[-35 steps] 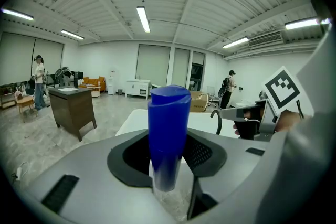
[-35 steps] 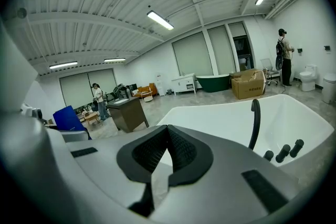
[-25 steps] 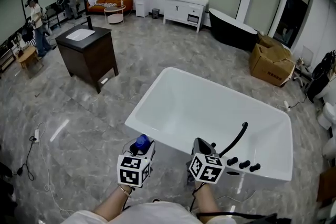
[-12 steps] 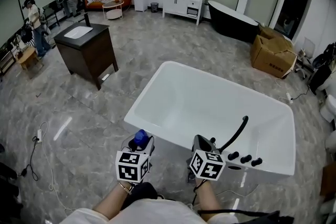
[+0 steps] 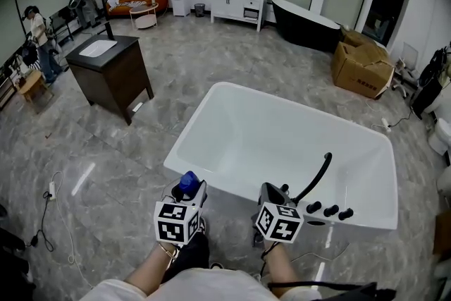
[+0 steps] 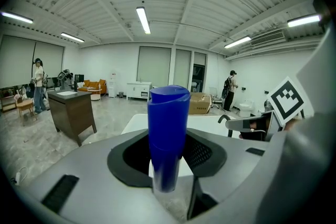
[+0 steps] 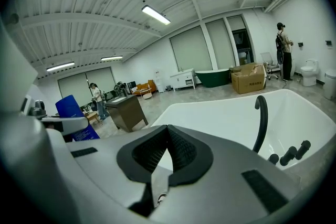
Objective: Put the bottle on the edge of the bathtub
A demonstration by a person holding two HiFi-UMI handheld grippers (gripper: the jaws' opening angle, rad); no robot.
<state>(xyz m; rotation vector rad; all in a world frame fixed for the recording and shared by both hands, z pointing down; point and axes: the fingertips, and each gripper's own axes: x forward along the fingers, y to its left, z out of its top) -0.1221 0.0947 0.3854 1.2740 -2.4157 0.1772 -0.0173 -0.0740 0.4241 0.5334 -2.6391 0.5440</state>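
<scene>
The left gripper (image 5: 190, 195) has its jaws clenched on the bottle (image 6: 168, 134), which stands upright between the pads. Its blue cap rises well clear of them, and the grip sits low on the body. In the head view the bottle (image 5: 188, 182) is at about 6 o'clock, over the floor and just short of the near rim of the white bathtub (image 5: 211, 182), which lies at about 1 o'clock from it. The right gripper (image 5: 271, 195) hangs at 5 o'clock with its jaws pressed together on nothing, near the tub's black faucet (image 5: 317, 176) and knobs (image 5: 330, 211) at 4 o'clock. The bottle looks like smooth moulded plastic, so it is probably light, fairly stiff and not fragile. How full it is cannot be told, so its true weight stays a guess. Its tall, narrow shape suggests it will tip easily, and the glossy wall may slide in the pads if the hold slackens. The present low hold seems the right one, since it leaves the base free to meet the rim first and keeps the weight above the pads steady. The rim looks slick and narrow along this side. The flatter, wider ledge towards 3 o'clock, by the knobs, seems the safer seat, with the base set flat before the jaws let go.
</scene>
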